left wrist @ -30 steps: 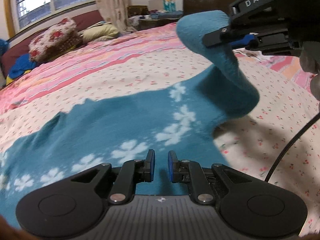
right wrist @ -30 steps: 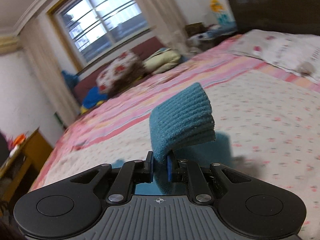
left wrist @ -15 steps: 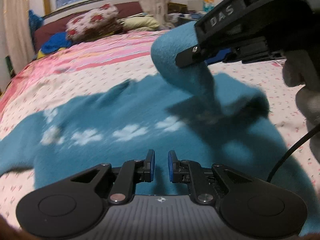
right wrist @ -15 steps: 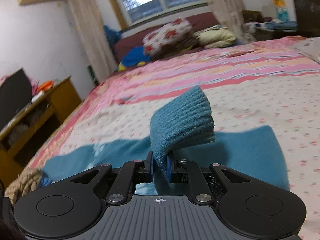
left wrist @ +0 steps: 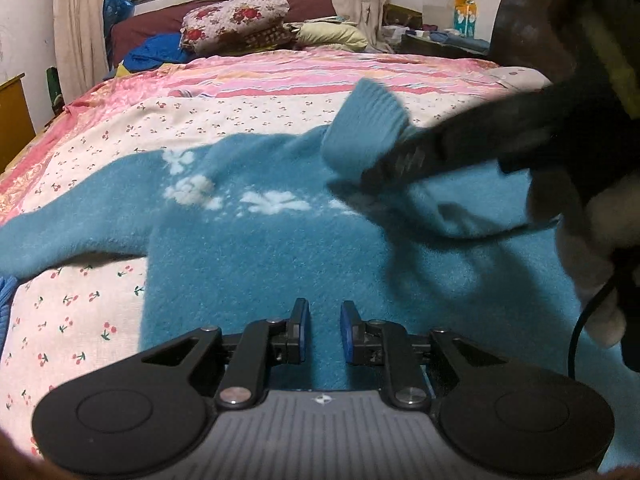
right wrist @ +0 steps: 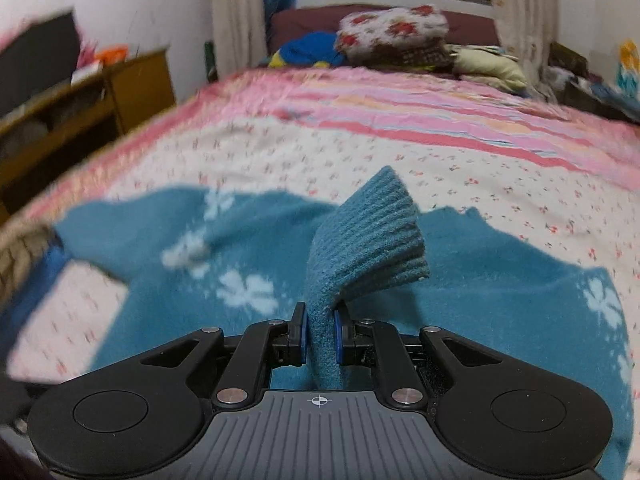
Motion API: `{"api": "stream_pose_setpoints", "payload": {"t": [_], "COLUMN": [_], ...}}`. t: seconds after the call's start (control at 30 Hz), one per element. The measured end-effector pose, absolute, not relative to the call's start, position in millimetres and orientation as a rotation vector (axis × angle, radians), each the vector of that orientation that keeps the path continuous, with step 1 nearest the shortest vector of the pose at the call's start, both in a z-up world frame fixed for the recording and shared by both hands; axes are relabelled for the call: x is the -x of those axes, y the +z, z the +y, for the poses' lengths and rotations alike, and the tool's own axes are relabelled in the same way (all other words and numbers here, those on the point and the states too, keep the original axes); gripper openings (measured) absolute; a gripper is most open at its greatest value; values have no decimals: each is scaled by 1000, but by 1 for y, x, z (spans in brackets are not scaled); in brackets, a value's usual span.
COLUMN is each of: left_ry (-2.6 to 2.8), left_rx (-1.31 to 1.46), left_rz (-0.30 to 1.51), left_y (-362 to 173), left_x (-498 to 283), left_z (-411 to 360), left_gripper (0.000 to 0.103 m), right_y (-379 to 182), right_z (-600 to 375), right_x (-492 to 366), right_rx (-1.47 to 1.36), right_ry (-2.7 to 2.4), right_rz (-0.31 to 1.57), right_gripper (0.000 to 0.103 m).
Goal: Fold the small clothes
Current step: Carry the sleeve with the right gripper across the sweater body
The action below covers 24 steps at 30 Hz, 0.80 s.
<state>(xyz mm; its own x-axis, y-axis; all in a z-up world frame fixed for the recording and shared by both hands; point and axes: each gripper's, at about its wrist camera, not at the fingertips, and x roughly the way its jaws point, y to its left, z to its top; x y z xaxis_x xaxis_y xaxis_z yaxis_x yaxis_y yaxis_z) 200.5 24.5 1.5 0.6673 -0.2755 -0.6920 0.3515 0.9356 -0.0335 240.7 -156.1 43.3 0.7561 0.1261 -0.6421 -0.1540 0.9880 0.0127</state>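
One ribbed sleeve cuff (right wrist: 368, 232) is pinched in the right gripper (right wrist: 320, 334), above the teal sweater (left wrist: 260, 264) spread on the bed (left wrist: 248, 100). Left gripper (left wrist: 322, 332) fingers hang narrowly apart, empty. Releasing early could leave the sleeve bunched crooked.

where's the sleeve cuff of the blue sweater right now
The ribbed sleeve cuff is pinched in the right gripper, lifted above the sweater body spread on the bed; the left wrist view shows it upper right, beyond the white flower pattern.

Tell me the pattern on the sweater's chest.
White flower shapes on teal knit across the sweater, clearest in the left wrist view.
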Motion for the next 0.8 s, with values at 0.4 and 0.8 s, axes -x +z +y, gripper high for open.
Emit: {"api": "stream_pose_setpoints", "payload": {"t": [0.4, 0.8], "left_ry": [-378, -383], "left_rx": [-93, -76], "left_rz": [750, 753], "left_y": [2, 2], "left_x": [-193, -193], "left_z": [32, 42], "left_gripper": [26, 26], "right_y": [40, 39], "right_z": [-138, -119], "right_x": [-241, -239], "right_rx": [152, 254], "right_ry": [168, 201], "right_rz": [688, 664], "right_gripper": [22, 27]}}
